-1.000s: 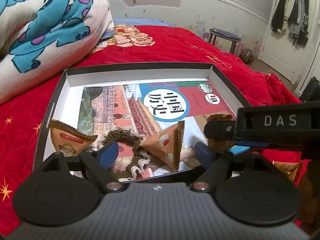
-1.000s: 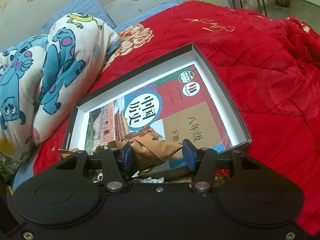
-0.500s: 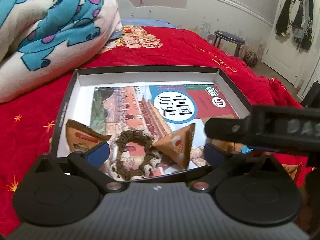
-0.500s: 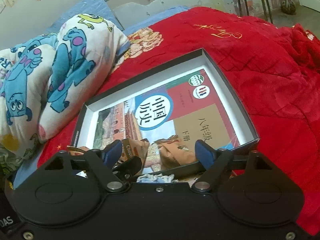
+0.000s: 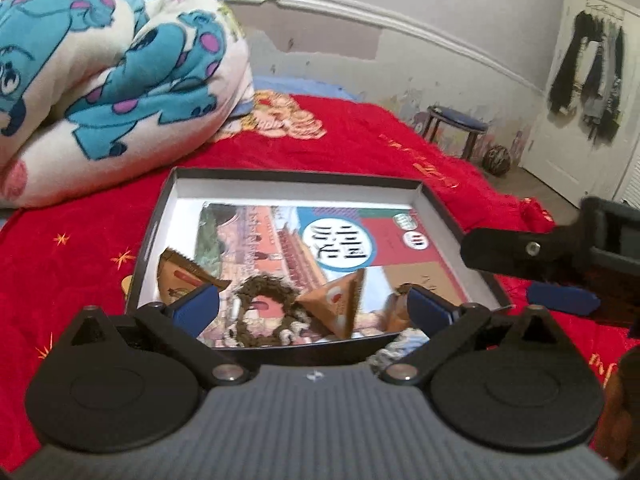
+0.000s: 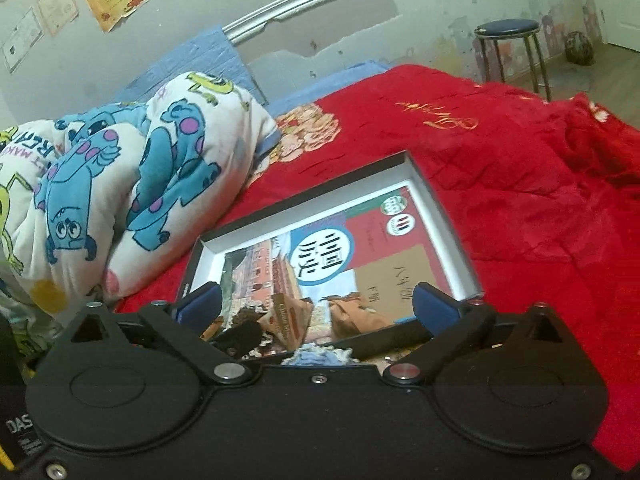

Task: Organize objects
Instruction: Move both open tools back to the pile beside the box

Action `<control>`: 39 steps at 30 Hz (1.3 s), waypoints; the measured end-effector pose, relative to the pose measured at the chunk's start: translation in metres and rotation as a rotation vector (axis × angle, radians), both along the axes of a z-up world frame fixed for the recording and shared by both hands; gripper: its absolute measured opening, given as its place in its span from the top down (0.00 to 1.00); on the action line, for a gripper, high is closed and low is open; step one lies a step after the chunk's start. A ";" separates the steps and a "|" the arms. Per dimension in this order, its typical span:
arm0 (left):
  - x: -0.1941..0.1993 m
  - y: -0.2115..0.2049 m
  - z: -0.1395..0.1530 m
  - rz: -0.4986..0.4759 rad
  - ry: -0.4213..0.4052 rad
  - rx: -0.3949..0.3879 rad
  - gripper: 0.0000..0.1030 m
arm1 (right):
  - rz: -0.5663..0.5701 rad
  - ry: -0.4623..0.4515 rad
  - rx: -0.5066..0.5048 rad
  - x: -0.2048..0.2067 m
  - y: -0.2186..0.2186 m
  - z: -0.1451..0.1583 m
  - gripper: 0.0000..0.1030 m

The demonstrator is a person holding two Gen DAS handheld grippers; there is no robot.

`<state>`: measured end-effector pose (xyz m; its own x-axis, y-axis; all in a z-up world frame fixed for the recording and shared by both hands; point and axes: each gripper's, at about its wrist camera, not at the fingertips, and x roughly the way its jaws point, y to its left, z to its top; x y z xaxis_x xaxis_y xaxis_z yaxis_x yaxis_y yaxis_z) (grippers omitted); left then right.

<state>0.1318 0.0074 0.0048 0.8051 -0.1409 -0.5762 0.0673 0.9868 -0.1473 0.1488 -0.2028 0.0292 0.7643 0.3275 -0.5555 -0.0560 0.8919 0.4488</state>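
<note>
A shallow black box [image 5: 296,174] with a white inside lies on the red bedspread [image 5: 72,264], and a history book [image 5: 360,240] lies flat in it. On the book's near end lie a brown scrunchie [image 5: 260,312], an orange triangular snack packet [image 5: 340,304] and another packet [image 5: 180,272] at the left. My left gripper [image 5: 312,308] hangs open above the box's near edge, with nothing between its pads. My right gripper [image 6: 318,304] has its jaws opening. Two packets [image 6: 288,320] lie loose in the box [image 6: 440,216] below it, untouched.
A rolled monster-print blanket [image 5: 100,80] lies left of the box. A pale blue fabric thing [image 6: 320,356] sits by the box's near edge. A stool [image 5: 456,128] and a ball [image 5: 497,159] stand beyond the bed, near a door hung with clothes [image 5: 592,80].
The right gripper has let go of the brown packet, which now lies in the box. Both grippers have opened wider and pulled back and up from the box.
</note>
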 end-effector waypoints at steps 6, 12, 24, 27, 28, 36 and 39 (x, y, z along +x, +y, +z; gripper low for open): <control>-0.013 -0.016 0.006 -0.061 -0.037 0.008 0.00 | -0.034 -0.004 0.007 -0.012 -0.012 0.002 0.01; -0.020 -0.024 0.004 -0.092 -0.035 -0.002 0.00 | -0.061 0.009 0.016 -0.021 -0.019 -0.001 0.01; -0.028 -0.028 0.002 -0.106 -0.025 0.012 0.00 | -0.063 0.021 0.003 -0.031 -0.015 -0.006 0.01; -0.028 -0.030 0.002 -0.117 -0.022 0.005 0.00 | -0.066 0.021 -0.002 -0.032 -0.015 -0.007 0.01; -0.029 -0.031 0.002 -0.120 -0.022 0.007 0.00 | -0.068 0.022 -0.003 -0.032 -0.015 -0.007 0.01; -0.035 -0.036 0.001 -0.133 -0.024 0.030 0.00 | -0.078 0.028 -0.008 -0.035 -0.017 -0.009 0.01; -0.034 -0.037 0.000 -0.130 -0.017 0.044 0.00 | -0.077 0.030 -0.018 -0.035 -0.015 -0.011 0.01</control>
<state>0.0975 -0.0297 0.0045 0.7913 -0.2195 -0.5707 0.1972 0.9751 -0.1015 0.1137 -0.2182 0.0186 0.7699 0.2580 -0.5836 0.0261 0.9011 0.4328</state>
